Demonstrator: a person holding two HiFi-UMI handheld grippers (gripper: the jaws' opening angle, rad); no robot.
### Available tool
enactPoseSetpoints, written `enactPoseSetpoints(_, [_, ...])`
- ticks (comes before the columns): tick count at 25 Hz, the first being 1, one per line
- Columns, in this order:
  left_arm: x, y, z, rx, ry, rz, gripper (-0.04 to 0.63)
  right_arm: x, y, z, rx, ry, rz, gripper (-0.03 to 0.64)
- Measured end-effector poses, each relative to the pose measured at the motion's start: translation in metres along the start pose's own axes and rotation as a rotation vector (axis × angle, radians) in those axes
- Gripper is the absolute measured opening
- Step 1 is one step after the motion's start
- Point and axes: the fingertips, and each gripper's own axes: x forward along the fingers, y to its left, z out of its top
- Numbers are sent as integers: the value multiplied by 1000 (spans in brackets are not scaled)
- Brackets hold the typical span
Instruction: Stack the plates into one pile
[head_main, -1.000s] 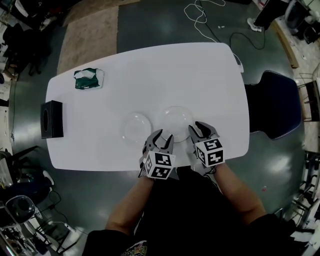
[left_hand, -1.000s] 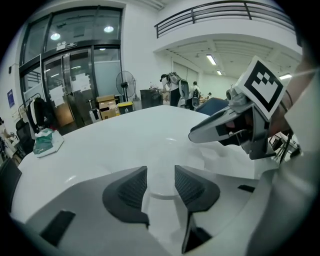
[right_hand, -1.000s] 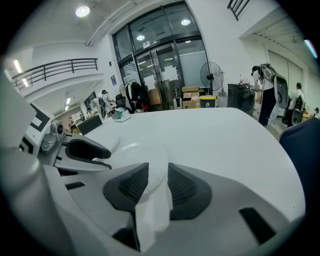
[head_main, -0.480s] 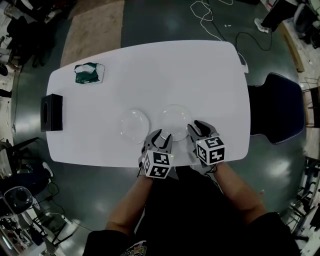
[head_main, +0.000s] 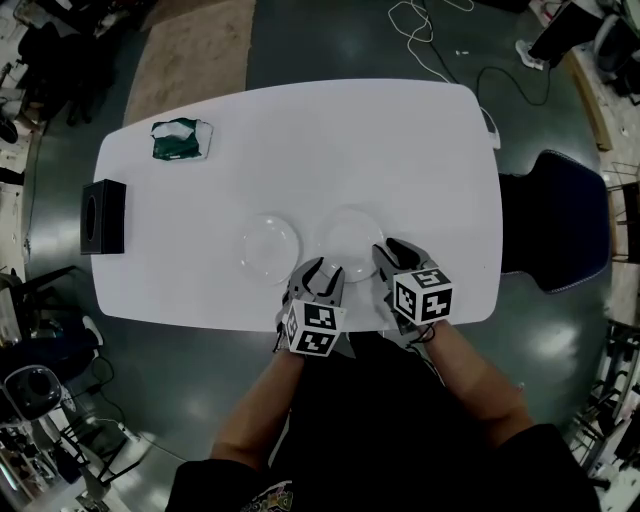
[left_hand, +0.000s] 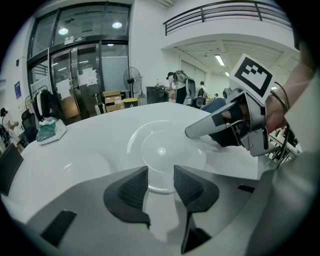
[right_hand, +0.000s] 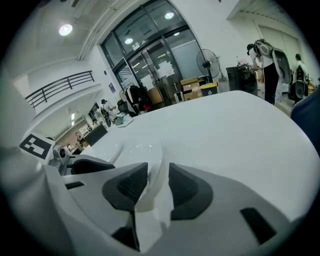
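Two clear plates lie side by side on the white table (head_main: 200, 290): the left plate (head_main: 268, 245) and the right plate (head_main: 352, 232). My left gripper (head_main: 319, 278) points at the right plate's (left_hand: 162, 150) near rim, jaws apart and gripping nothing. My right gripper (head_main: 392, 258) is at the same plate's right edge. Its rim (right_hand: 156, 170) runs between the right jaws, which are opening, with a gap beside the right pad. The left gripper view shows the right gripper (left_hand: 200, 131) at the plate's far side.
A green packet (head_main: 180, 138) and a black box (head_main: 103, 215) sit at the table's left end. A blue chair (head_main: 555, 215) stands to the right, and cables (head_main: 430, 30) lie on the floor beyond the table. The table's near edge is just under my hands.
Both grippers have stayed at the near edge of the right plate. The right gripper has rolled a little about its own axis. The plates have not moved.
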Motion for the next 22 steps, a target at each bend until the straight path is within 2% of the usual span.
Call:
enactPoseSetpoints(11, [1, 1, -2, -29, -14, 8, 178, 8, 19, -5, 1, 43, 60, 144])
enactPoseSetpoints(18, [0, 2, -2, -40, -18, 9, 178, 9, 20, -7, 12, 54, 59, 120])
enactPoseSetpoints(22, [0, 4, -2, -92, -23, 4, 170, 7, 22, -6, 59, 54, 99, 97])
